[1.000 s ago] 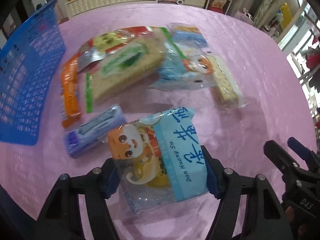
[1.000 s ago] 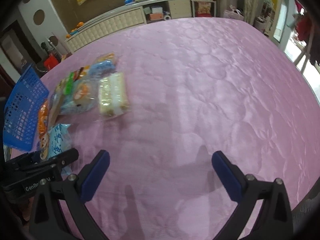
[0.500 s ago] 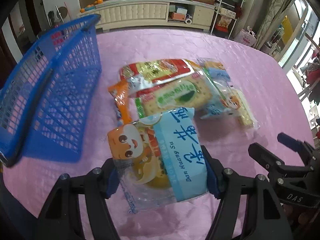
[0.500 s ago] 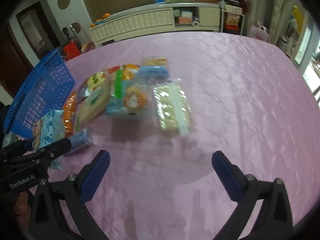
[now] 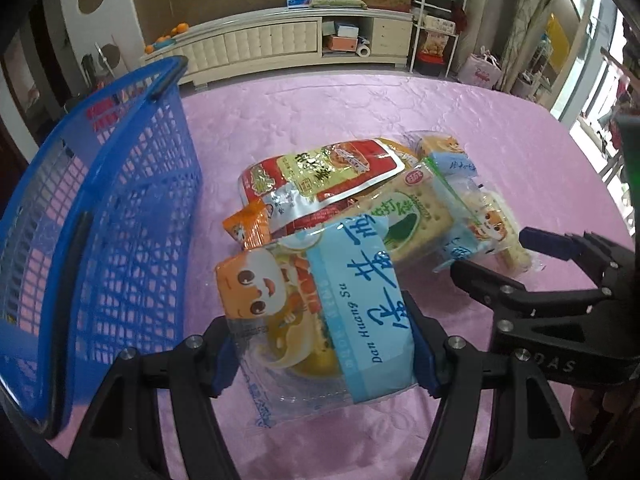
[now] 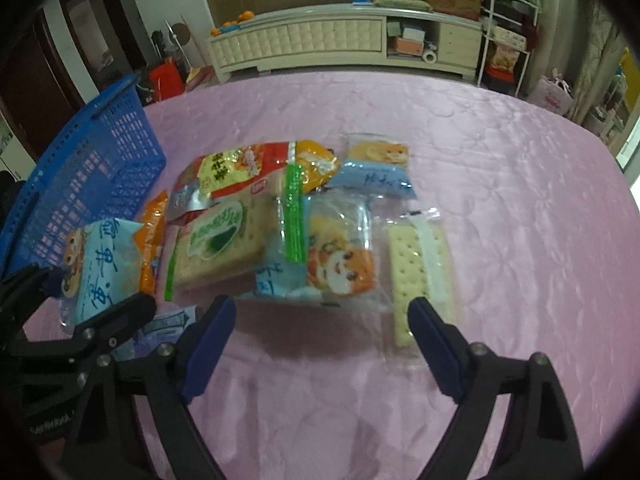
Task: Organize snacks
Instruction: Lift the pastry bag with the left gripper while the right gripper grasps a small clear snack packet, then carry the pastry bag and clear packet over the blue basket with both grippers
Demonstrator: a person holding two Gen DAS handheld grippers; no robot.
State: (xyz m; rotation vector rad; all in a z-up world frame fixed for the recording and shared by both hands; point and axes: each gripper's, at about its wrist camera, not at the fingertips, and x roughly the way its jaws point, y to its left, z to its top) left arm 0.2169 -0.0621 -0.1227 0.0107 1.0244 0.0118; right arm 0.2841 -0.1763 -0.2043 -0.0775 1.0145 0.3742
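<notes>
My left gripper is shut on a light blue snack packet with a cartoon face, held above the pink table beside the blue mesh basket. The packet also shows in the right wrist view. A pile of snack packets lies behind it. My right gripper is open and empty, hovering just in front of another cartoon packet and a clear cracker packet. The right gripper also shows at the right of the left wrist view.
The basket stands at the table's left edge. The pile holds a red and yellow bag, a green-labelled cracker pack, an orange stick pack and a small purple packet. The pink quilted table stretches right. Furniture stands behind.
My left gripper has lifted the blue packet and swung it left toward the basket, which now looms closer. My right gripper has moved left to the snack pile.
</notes>
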